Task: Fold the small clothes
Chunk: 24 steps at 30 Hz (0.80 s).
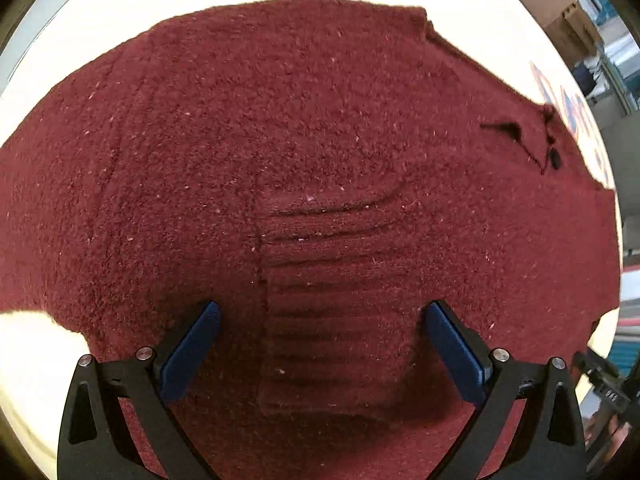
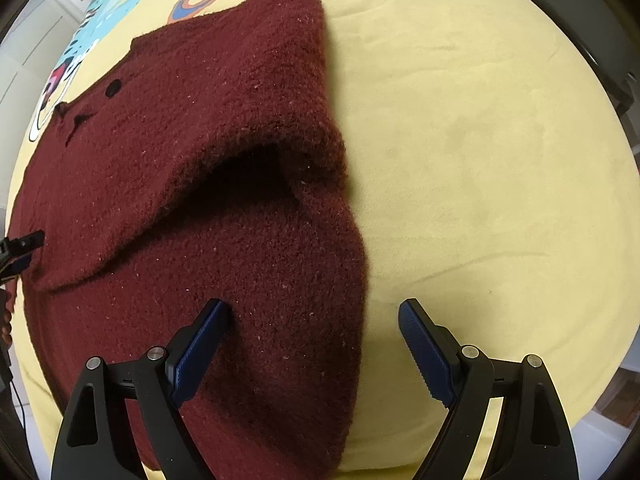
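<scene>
Yellow printed cloth (image 2: 480,140) covered the work surface; its cartoon print and orange-blue lettering ran off the upper left and top of the right wrist view. In the left wrist view it was overexposed to near white, the lettering at right edge barely legible.

Dark red knit sweater (image 2: 224,128) lay spread on the cloth, filling most of the left wrist view and the left half of the right wrist view. Its lower part ran out of frame bottom centre in both views. One layer lay folded over, arching up and leaving a dark hollow at frame centre of the right wrist view; interior not readable. A ribbed cuff (image 1: 332,300) sat lower centre in the left wrist view.

Left gripper (image 1: 320,312) was spread wide, pads either side of the cuff, holding nothing; contact with the knit unclear.

Right gripper (image 2: 312,308) was likewise spread, straddling the sweater's right edge.

Black button (image 2: 113,87) showed upper left; other dark marks beside it were too small to identify.
</scene>
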Available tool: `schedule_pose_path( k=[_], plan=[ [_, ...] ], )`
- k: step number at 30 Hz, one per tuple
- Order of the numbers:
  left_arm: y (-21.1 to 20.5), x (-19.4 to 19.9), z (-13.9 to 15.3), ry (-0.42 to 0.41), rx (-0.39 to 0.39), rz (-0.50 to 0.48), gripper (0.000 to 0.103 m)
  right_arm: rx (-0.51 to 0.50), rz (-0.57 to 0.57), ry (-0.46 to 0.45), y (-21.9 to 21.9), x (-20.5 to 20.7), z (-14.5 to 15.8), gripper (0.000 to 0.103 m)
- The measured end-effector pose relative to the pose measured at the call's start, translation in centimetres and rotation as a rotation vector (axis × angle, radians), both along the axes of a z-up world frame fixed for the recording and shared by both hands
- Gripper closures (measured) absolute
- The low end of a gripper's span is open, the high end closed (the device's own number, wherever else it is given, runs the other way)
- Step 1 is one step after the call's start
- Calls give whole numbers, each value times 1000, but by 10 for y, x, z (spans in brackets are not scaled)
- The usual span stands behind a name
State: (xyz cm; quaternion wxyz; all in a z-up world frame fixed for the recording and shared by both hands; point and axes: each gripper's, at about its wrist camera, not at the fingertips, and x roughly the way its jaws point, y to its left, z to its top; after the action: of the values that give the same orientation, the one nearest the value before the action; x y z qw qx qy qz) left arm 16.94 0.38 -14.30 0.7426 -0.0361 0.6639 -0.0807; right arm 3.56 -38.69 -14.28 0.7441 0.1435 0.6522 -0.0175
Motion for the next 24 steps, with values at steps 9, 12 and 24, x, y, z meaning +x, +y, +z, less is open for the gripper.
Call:
schedule_pose_path(
  k=[9, 12, 24],
  plan=[
    [-29, 1, 8, -15, 5, -108, 74, 7, -11, -5, -5, 1, -1, 15],
    [-27, 11, 21, -17, -28, -121, 90, 8, -14, -10, -6, -3, 0, 15],
    [-36, 35, 94, -209, 46, -216, 93, -1, -65, -57, -27, 4, 26, 15]
  ],
)
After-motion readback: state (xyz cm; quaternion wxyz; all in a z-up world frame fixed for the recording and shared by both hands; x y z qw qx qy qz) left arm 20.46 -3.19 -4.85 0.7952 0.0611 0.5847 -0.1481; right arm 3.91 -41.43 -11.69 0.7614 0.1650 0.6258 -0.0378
